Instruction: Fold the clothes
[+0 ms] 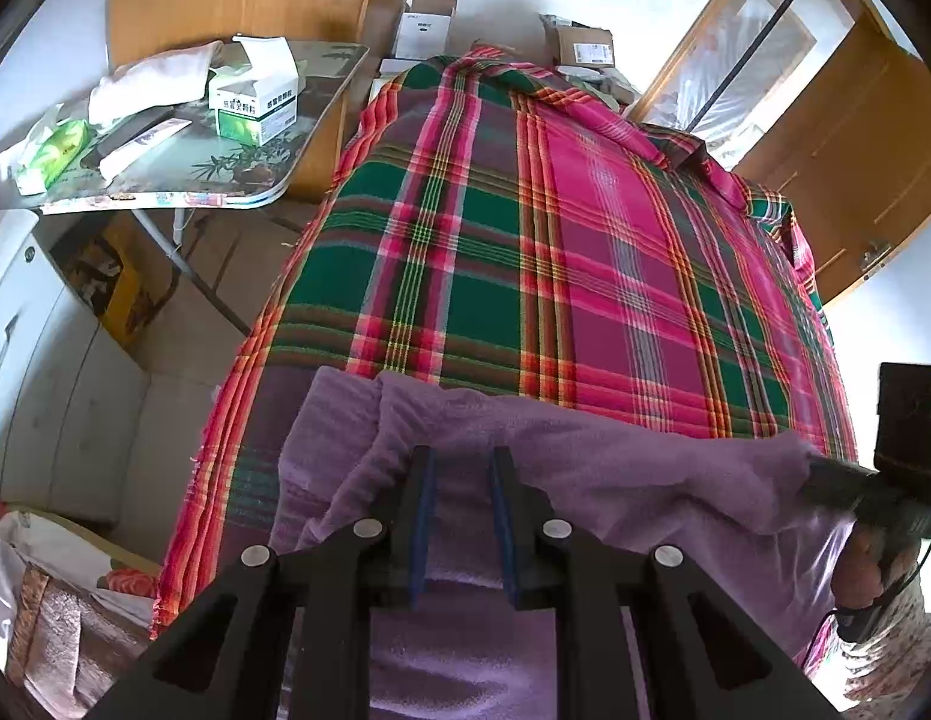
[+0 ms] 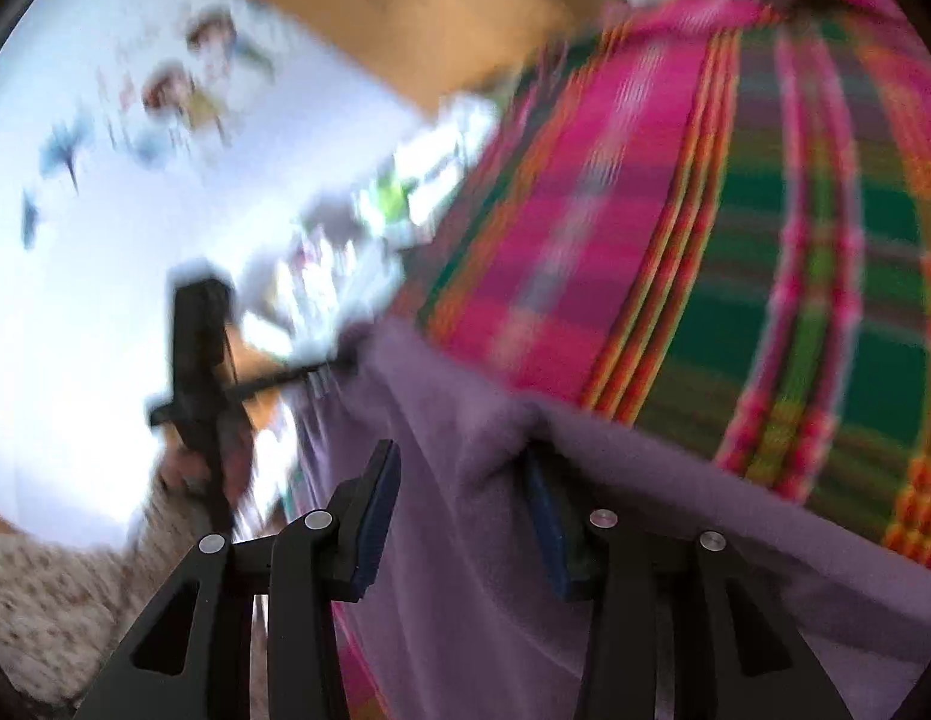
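Roughly: purple towel lies crosswise on the plaid bed cover, its long axis running between left gripper and right gripper, both jaws part-open around its near edge, grip unclear.

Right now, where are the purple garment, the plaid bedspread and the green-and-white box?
purple garment [image 1: 615,450]: left wrist view, upper fold.
plaid bedspread [image 1: 525,240]: left wrist view, flat middle.
green-and-white box [image 1: 255,111]: left wrist view, front face.
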Available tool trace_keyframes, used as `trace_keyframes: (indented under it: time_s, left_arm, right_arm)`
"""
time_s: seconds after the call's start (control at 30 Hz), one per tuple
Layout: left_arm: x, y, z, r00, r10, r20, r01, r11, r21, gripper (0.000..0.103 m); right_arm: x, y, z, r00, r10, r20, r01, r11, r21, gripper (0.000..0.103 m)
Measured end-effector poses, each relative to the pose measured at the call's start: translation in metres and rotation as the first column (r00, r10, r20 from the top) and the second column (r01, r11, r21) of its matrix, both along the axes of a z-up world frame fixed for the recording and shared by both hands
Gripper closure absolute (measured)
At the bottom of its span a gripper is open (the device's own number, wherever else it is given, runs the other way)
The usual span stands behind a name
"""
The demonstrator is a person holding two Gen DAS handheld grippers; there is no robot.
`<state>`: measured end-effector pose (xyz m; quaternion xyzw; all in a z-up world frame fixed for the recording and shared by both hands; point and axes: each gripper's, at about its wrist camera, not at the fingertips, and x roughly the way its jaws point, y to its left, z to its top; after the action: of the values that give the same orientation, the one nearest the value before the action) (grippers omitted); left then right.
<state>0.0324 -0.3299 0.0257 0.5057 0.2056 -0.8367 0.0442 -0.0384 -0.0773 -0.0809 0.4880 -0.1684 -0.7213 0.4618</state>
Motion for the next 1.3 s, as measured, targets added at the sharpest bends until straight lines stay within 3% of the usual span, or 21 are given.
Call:
trace_keyframes:
  time_s: [0.07,0.33,0.6,0.8,0.93,1.0,1.07,1.13,1.2,1.3]
  left_arm:
    - [0.0,0.0,0.0,1.0,0.003,0.0,-0.003,1.0,0.001,0.083]
    - [0.001,0.002,-0.001,1.0,0.004,-0.002,-0.004,1.0,-0.001,0.083]
    - [-0.001,0.001,-0.001,1.0,0.001,0.002,-0.001,1.0,0.0,0.083]
    - [-0.002,-0.001,-0.001,1.0,0.004,0.005,-0.004,1.0,0.003,0.083]
    - [-0.004,-0.002,-0.001,1.0,0.005,0.009,-0.005,1.0,0.005,0.083]
    - [-0.005,-0.002,-0.001,1.0,0.006,0.01,-0.006,1.0,0.006,0.083]
    - [-0.007,-0.003,-0.001,1.0,0.007,0.011,-0.007,1.0,0.003,0.083]
    - [-0.009,-0.002,-0.001,1.0,0.008,0.013,-0.008,1.0,-0.001,0.083]
    - [-0.012,-0.002,-0.001,1.0,0.004,0.016,-0.004,1.0,-0.011,0.083]
    - [-0.018,-0.004,-0.001,1.0,0.003,0.018,-0.002,1.0,-0.016,0.083]
  right_arm:
    - [-0.002,0.02,0.011,0.995,-0.094,-0.038,0.091,0.993,-0.073,0.058]
    - [0.0,0.011,-0.008,0.992,0.067,0.106,-0.078,0.992,0.099,0.058]
    - [-0.005,-0.026,-0.022,0.979,0.185,0.085,-0.199,0.956,0.214,0.059]
    - [-0.01,-0.051,-0.025,0.969,0.236,0.079,-0.246,0.954,0.173,0.058]
    - [-0.008,-0.048,-0.021,0.975,0.214,0.064,-0.221,0.965,0.143,0.058]
    - [-0.012,-0.037,-0.013,0.983,0.178,0.047,-0.182,0.98,0.085,0.058]
    - [-0.017,-0.025,-0.005,0.99,0.133,0.034,-0.134,0.99,0.032,0.064]
    - [-0.024,-0.012,0.004,0.996,0.084,0.022,-0.084,0.996,-0.016,0.078]
    - [-0.029,-0.009,0.008,0.998,0.058,0.011,-0.058,0.998,-0.007,0.091]
    - [-0.039,-0.011,0.002,0.999,0.04,0.032,-0.041,0.999,0.032,0.093]
